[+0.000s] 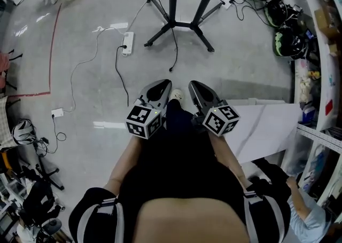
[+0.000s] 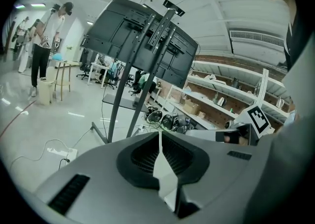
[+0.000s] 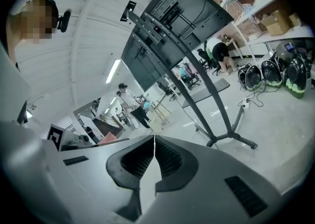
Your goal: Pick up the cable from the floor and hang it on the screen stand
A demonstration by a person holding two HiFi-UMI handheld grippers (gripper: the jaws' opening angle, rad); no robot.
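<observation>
Though seen together only from the head view, left gripper [image 1: 165, 84] and right gripper [image 1: 193, 85] side by side above the floor [image 1: 80, 92], tips toward 12 o'clock, marker cubes nearest the body.

Jaw state readable only from each gripper's own view: left gripper [image 2: 159, 133] pressed together with nothing between the pads, right gripper [image 3: 154, 137] likewise closed and empty.

Screen stand [image 1: 174, 7] at 12 o'clock of both grippers and apart from them, legs spread on the floor.

Black cable [image 1: 119, 71] flat on the floor at 10 o'clock of the left gripper, running from a white power strip [image 1: 127, 43] toward 6 o'clock, touched by neither gripper. Caught whole from the head view alone; from the left gripper view, just the power strip [image 2: 61, 153] at 8 o'clock.

Back of the screen [image 2: 142, 46] with its bracket, visible from the two gripper views only. Helmets [image 3: 275, 73] on the floor at 3 o'clock of the stand in the right gripper view.
</observation>
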